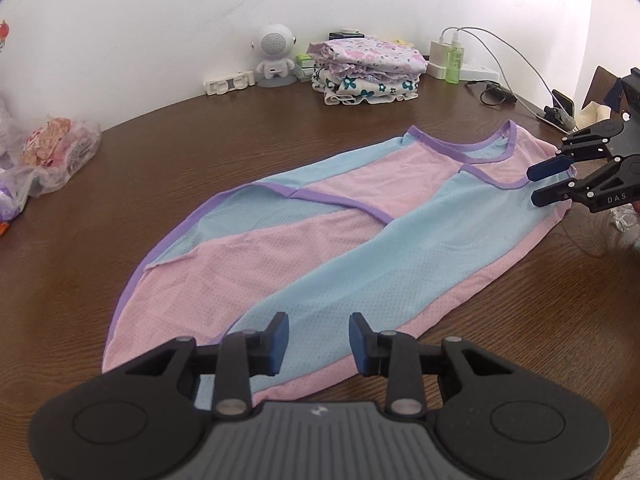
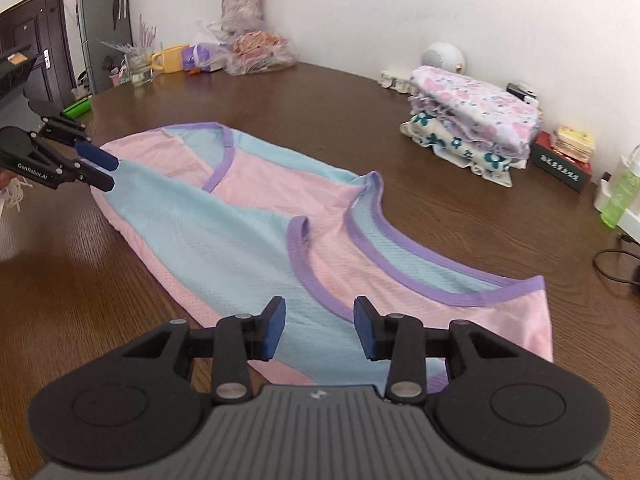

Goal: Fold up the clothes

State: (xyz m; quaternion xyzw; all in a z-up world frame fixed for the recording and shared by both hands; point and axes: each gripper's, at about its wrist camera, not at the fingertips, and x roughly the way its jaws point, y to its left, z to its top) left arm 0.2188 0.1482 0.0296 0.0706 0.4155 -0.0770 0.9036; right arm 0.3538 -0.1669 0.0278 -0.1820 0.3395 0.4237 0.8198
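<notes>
Lying flat on the brown wooden surface is a pink and blue mesh top with purple trim, spread out long-ways with one side panel folded in over the middle.

The left gripper hangs over the hem end, jaws wide apart with nothing between them, just blue fabric showing through the gap. In the right wrist view you can see it from the side at the far end of the top, its blue pads right at the cloth edge, and I honestly can't tell if they touch it.

The right gripper is at the neckline end, jaws also spread wide and holding nothing, with the purple collar band just ahead of its tips. From the left wrist view it sits at the shoulder corner, fingers parted.

Back by the wall there's a stack of folded floral clothes, a little white robot speaker, a green bottle by a charger, and a plastic bag of stuff off to the left. The right view also shows a flower vase and a yellow mug.
</notes>
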